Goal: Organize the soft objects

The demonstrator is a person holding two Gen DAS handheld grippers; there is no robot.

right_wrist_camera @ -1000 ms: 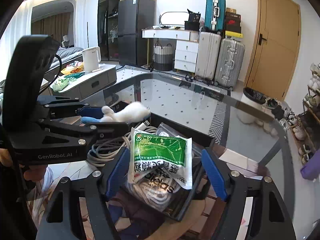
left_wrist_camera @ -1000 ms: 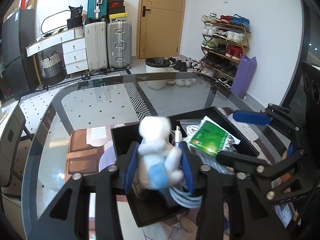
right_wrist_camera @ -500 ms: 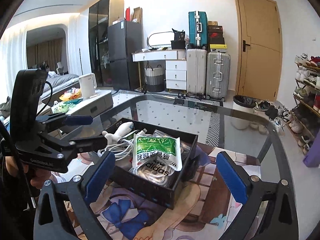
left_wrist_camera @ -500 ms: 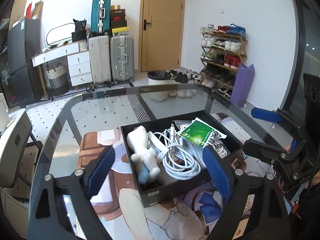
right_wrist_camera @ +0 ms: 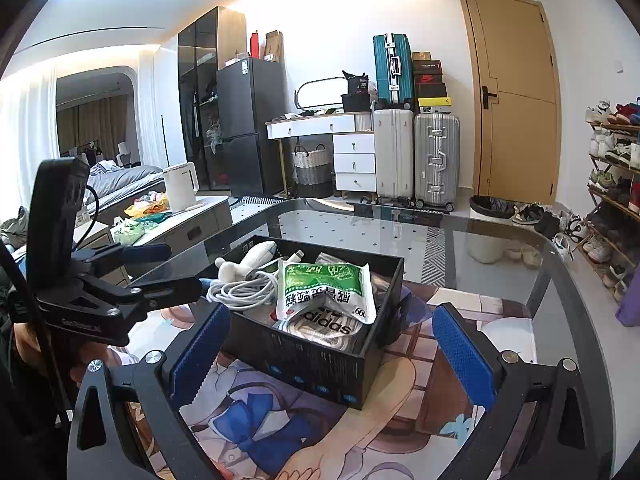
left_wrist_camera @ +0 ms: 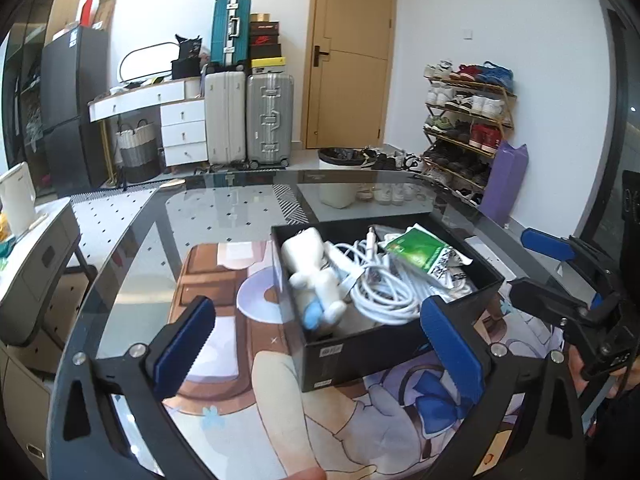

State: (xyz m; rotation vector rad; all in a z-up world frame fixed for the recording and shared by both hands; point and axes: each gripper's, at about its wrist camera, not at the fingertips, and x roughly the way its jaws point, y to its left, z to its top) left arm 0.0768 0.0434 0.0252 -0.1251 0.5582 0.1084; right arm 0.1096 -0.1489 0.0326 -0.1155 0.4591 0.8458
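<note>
A black open box stands on the glass table over a cartoon mat. A white plush toy with a blue patch lies in its left part beside a coiled white cable. A green-and-white packet rests on the right side. My left gripper sits just short of the box, its jaws opening wide with nothing pressed between the pads. My right gripper is open in front of the box. From there I see the packet, the plush and the left gripper.
The glass table's curved rim runs around the far side. Beyond it stand a bin, suitcases and a shoe rack. A low side table with a white kettle is to the left. A hand holds the left gripper.
The left gripper let go of the plush and the right gripper let go of the packet. Both now lie in the box, and both grippers have opened wide and drawn back.
</note>
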